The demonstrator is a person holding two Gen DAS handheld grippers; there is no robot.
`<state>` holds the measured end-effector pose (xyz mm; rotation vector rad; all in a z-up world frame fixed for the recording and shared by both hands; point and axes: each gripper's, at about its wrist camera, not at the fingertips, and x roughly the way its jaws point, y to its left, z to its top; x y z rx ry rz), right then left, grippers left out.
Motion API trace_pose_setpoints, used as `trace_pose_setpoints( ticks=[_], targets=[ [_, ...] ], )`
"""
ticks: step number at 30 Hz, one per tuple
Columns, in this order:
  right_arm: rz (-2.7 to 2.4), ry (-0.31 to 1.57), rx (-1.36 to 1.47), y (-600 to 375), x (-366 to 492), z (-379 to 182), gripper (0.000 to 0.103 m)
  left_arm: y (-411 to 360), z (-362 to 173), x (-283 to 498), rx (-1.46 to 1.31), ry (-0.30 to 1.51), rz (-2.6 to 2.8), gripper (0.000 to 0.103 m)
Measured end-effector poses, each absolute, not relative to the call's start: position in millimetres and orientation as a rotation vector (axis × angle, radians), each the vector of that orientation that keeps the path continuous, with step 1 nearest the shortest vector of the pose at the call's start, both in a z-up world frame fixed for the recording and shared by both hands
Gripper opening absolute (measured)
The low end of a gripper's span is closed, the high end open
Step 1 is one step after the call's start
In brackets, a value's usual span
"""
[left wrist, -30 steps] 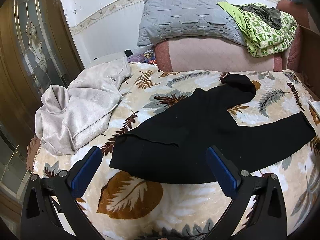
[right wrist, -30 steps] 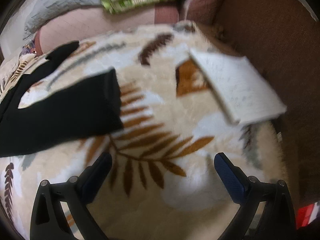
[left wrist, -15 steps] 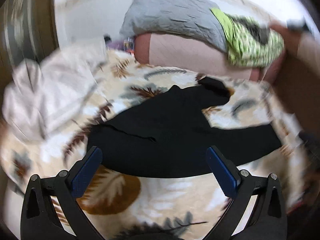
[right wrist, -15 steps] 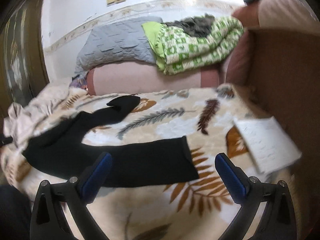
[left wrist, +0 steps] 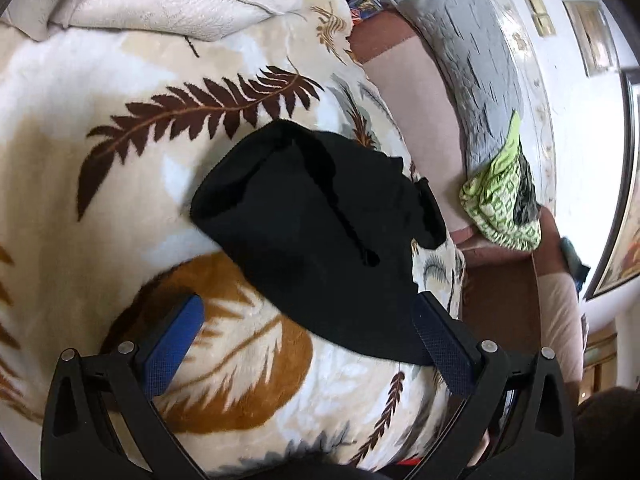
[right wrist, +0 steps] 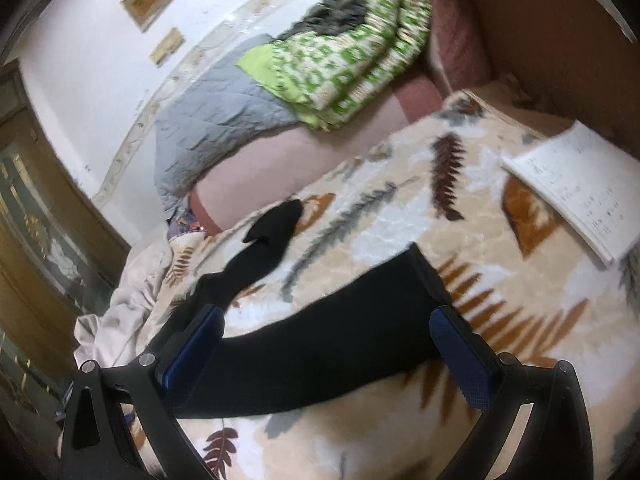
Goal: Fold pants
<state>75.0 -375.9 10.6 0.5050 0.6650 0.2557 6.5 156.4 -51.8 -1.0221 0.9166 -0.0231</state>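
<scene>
Black pants (left wrist: pixel 320 236) lie spread on a cream blanket with brown leaf print (left wrist: pixel 120 184). In the left wrist view I see the waistband end close up. My left gripper (left wrist: pixel 308 332) is open, low over the blanket, with the near edge of the pants between its blue pads. In the right wrist view the pants (right wrist: pixel 328 344) show one leg stretched toward me and the other (right wrist: pixel 272 232) running away. My right gripper (right wrist: pixel 328 344) is open and straddles the near leg just short of its cuff.
A pale grey garment (left wrist: pixel 160 4) lies heaped at the blanket's far left. A white notebook (right wrist: pixel 580 184) lies at the right by a brown wooden side (right wrist: pixel 560 40). A grey quilt (right wrist: pixel 224 120) and a green patterned blanket (right wrist: pixel 344 48) sit on the pink headboard.
Both grippers swung down and closer to the pants. The left now faces the waistband end at a tilt. The right turned from the notebook area onto the near leg.
</scene>
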Motion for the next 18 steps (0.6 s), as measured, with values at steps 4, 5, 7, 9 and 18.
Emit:
trace_pose_setpoints(
  ticks=[4,5,7,9,18],
  targets=[
    [0.286,0.655,0.421,-361,73,16,0.102,154,-56,32,-0.980,0.893,-0.059,0.103],
    [0.290,0.652,0.411,-360,71,17,0.102,157,-58,36,-0.972,0.887,-0.060,0.103],
    [0.292,0.644,0.420,-365,69,18,0.102,159,-58,41,-0.950,0.869,-0.050,0.103],
    [0.289,0.646,0.451,-375,68,16,0.102,159,-55,41,-0.914,0.843,-0.040,0.103],
    [0.315,0.782,0.995,-447,91,-39,0.095,153,-50,31,-0.768,0.822,0.128,0.017]
  ],
)
